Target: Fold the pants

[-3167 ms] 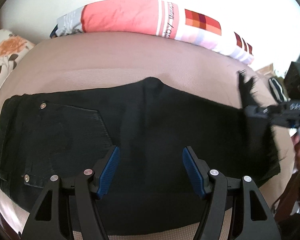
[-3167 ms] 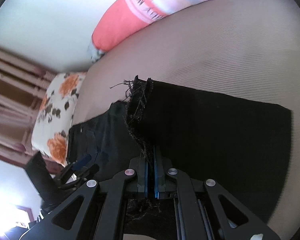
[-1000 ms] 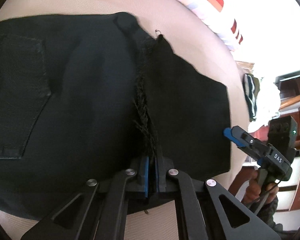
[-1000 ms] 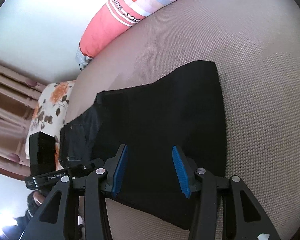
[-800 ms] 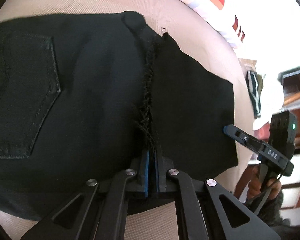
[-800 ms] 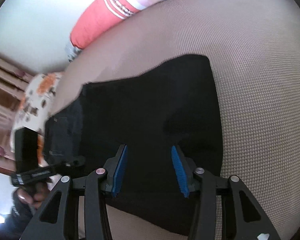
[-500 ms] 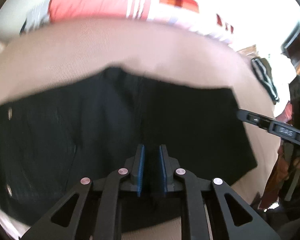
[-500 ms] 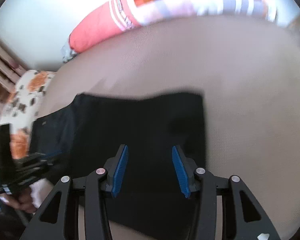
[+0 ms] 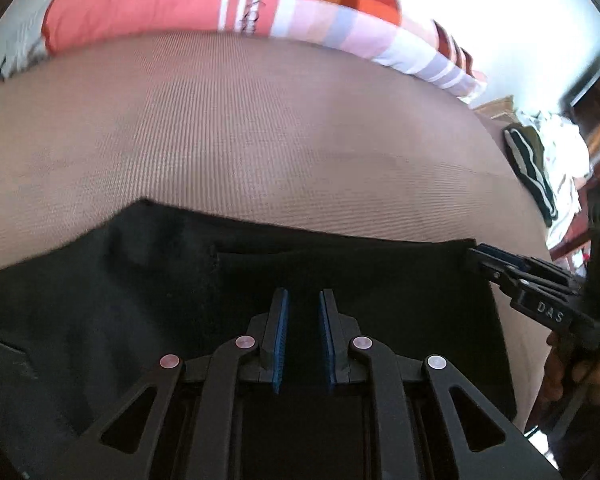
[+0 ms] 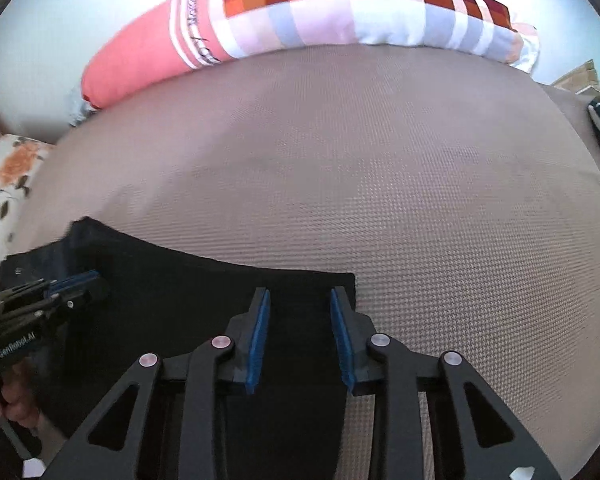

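Both tongs (image 9: 303, 334) (image 10: 300, 338) narrowly parted, empty

White letters "DAS" stand on the black plastic body of the right gripper (image 9: 490, 258) in the left wrist view. White letters "GenRobot.AI" stand on the black plastic body of the left gripper (image 10: 76, 284) in the right wrist view. The long coral-pink and checkered pillow (image 9: 172, 4) carries dark lettering between its white stripes, too blurred to read.

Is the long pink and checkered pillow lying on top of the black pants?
No, the long pink and checkered pillow lies at the bed's far edge, apart from the black pants.
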Demonstrator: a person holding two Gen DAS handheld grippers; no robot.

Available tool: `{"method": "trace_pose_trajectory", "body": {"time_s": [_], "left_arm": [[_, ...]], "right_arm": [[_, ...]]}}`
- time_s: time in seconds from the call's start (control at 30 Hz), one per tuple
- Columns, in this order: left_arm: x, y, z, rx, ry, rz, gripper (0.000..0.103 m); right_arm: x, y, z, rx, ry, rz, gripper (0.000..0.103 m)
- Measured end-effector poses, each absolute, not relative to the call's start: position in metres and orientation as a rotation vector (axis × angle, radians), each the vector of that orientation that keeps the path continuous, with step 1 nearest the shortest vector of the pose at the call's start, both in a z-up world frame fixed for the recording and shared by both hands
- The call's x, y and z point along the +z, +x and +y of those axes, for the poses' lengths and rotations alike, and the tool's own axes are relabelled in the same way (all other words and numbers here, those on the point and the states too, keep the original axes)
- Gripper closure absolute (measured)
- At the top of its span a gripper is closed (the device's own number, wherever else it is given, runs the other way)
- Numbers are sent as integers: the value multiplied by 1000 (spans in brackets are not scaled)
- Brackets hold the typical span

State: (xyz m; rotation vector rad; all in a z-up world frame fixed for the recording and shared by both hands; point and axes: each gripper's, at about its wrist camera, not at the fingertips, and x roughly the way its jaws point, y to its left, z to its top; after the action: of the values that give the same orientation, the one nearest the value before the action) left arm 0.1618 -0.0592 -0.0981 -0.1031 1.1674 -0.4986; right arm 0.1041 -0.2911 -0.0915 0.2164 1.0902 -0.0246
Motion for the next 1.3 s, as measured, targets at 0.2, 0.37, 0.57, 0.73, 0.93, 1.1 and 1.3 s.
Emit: {"method": "trace_pose_trajectory", "body": {"time_s": [0.2, 0.37, 0.57, 0.73, 0.93, 1.1, 1.3], "left_arm": [[-101, 165, -53, -519, -151, 1176, 86], [-95, 149, -55, -508, -104, 1168, 85], [-96, 118, -44, -509, -99, 1188, 83], [-95, 92, -38, -505, -73, 1175, 83], [-96, 69, -31, -500, -51, 1171, 83], [-92, 58, -25, -505, -36, 1198, 75], [-68, 54, -2, -473, -72, 1167, 54]], "right_arm": [[-92, 111, -290, -53, 193, 1089, 74], [-90, 111, -289, -56, 188, 1089, 74], [-84, 99, -288, -62, 202, 1076, 73], [-78, 85, -281, -35, 193, 1088, 73], [-79, 60, -269, 7, 192, 1127, 73], [-88, 37, -259, 38, 183, 1183, 72], [-89, 22, -249, 61, 184, 1194, 69]]}}
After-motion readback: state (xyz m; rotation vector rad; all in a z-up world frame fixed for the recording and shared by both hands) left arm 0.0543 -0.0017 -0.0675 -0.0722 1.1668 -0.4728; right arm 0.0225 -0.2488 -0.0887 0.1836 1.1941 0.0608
